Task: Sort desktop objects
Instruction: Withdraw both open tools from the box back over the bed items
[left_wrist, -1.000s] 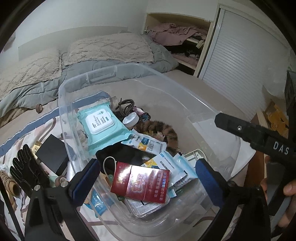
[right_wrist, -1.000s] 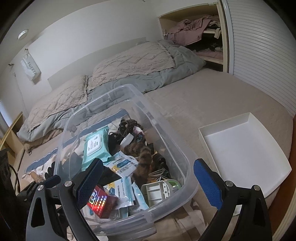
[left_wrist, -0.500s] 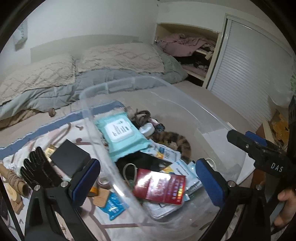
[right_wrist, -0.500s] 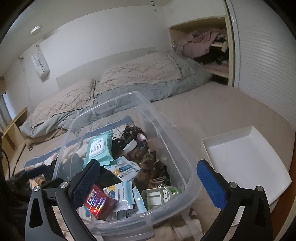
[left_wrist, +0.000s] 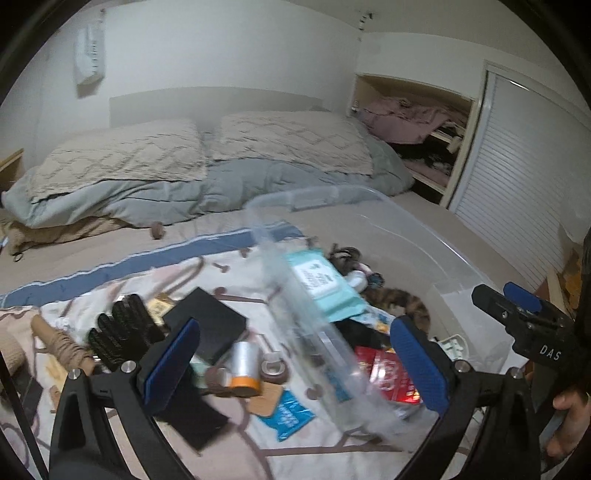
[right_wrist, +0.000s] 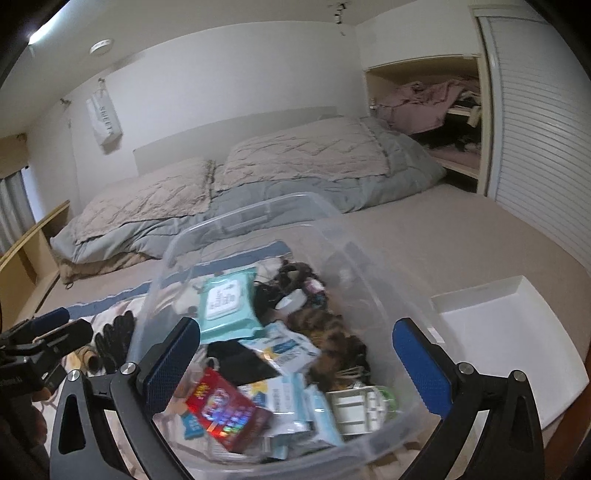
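Note:
A clear plastic bin (right_wrist: 258, 210) on the bed holds a teal wipes pack (right_wrist: 225, 302), a red box (right_wrist: 225, 410), sachets and a brown furry item (right_wrist: 325, 332). My right gripper (right_wrist: 295, 365) hangs open over the bin's near end, holding nothing. My left gripper (left_wrist: 295, 365) is open above the bin's left wall (left_wrist: 295, 317), also with nothing in it. Left of the bin on a patterned cloth lie a black glove (left_wrist: 122, 332), a black box (left_wrist: 207, 325), a silver and orange cylinder (left_wrist: 243, 369), tape rolls (left_wrist: 275, 369) and a blue sachet (left_wrist: 288, 413).
A white tray (right_wrist: 517, 332) lies on the bed right of the bin. Pillows (left_wrist: 288, 140) and a grey duvet (left_wrist: 184, 192) lie at the bed's head. An open closet (right_wrist: 436, 110) with clothes stands at the back right. A hand (left_wrist: 569, 421) holds the right gripper's handle.
Both cameras have tilted up and back, so more of the room shows. The left gripper has shifted left, from over the bin's contents to its left wall and the loose items beside it.

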